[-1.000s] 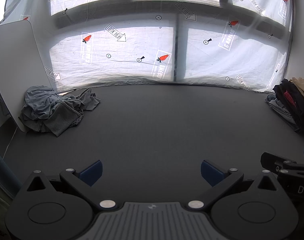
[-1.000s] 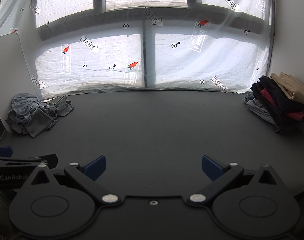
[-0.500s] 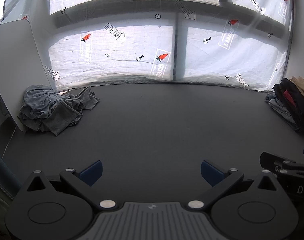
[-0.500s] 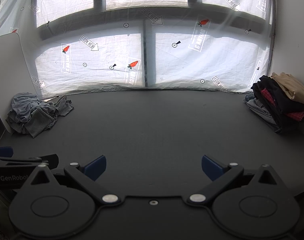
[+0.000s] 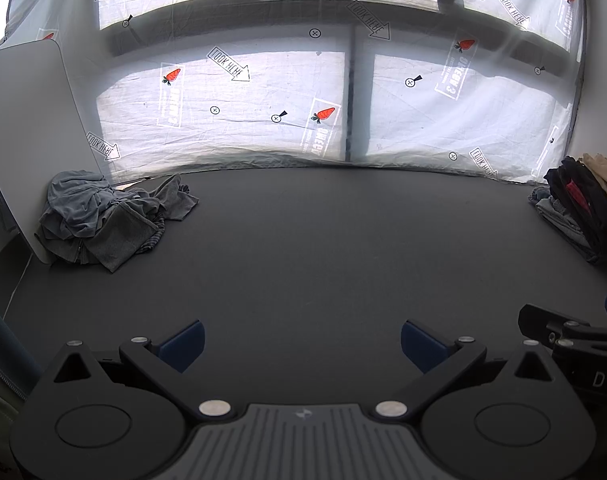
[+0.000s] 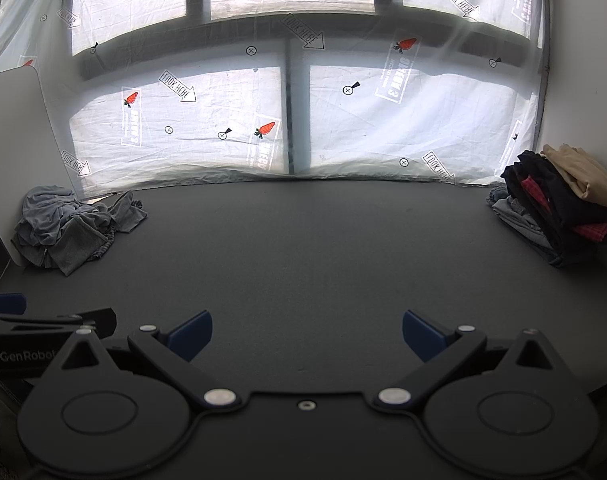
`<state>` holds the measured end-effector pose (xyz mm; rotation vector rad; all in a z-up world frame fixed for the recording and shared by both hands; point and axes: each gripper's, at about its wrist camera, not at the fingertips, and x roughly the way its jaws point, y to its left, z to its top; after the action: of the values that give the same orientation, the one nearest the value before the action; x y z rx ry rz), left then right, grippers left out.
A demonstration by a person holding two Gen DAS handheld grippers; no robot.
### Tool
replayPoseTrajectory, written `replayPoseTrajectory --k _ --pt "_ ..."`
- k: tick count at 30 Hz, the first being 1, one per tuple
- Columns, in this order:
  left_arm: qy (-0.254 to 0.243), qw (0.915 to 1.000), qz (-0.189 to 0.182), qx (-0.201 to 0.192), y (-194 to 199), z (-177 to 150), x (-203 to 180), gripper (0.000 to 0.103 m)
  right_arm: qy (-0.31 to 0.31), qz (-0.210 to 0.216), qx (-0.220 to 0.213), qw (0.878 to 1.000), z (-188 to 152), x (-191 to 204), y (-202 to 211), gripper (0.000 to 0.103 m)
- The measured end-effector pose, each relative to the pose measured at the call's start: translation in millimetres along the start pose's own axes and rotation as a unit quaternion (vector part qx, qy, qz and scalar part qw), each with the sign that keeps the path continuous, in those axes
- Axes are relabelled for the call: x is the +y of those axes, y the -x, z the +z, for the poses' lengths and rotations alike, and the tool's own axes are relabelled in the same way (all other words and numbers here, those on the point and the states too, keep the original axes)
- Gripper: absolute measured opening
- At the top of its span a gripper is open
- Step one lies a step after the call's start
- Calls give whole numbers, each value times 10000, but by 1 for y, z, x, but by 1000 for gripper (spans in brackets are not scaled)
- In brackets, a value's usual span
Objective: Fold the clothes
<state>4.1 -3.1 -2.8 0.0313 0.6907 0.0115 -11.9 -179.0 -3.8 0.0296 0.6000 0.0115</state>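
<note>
Nearest, low in each view: left gripper, fingers spread wide, nothing between them; right gripper, fingers likewise spread wide and empty. Both hang over the near edge of the counter, side by side.

Middle ground: dark grey counter surface, bare across its centre – no garment laid out for folding.

Far left, against a white board: 1 crumpled pile of grey clothes, unfolded, several pieces tangled together; the count of pieces cannot be told.

Far right, by the wall: 1 stack of folded clothes – grey at the bottom, black and red in the middle, tan on top.

Beyond the counter: window covered by a translucent printed sheet bearing carrot marks and "LOOK HERE" arrows.

Step in hand, as judged: between garments, with neither gripper committed to a piece. The next move likely calls for a reach to the far-left pile, a pinch on a single piece, and a drag to the open centre, separating it from its neighbours so only 1 comes away.

View differences: the right wrist view shows the folded stack whole, tan top included, and the left gripper's body at its left edge; the left wrist view crops that stack at the frame edge but gives the grey pile larger and clearer, with the right gripper's body at its right edge.
</note>
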Motion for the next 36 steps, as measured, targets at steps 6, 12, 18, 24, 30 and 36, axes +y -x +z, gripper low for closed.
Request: replayPoseTrajectory --k 6,12,18,24,30,36 --pt "-17 10000 -20 -10 0 -5 4 103 0 -3 -1 10000 0 0 0 103" --pt "-61 10000 -37 -30 -1 -2 3 103 -10 -15 -5 10000 0 0 -1 103" --pt "-106 9999 -55 -30 -4 0 3 103 -37 -35 -10 10000 1 2 -4 103" --pt "-21 9999 -149 51 -12 3 6 103 7 -102 7 9999 6 1 -8 103" --pt "55 9995 -213 213 -23 7 4 103 -31 -178 119 9998 10 -4 -18 103" --pt "310 9985 -278 351 -40 20 3 103 -134 -247 304 9991 18 -15 -38 103"
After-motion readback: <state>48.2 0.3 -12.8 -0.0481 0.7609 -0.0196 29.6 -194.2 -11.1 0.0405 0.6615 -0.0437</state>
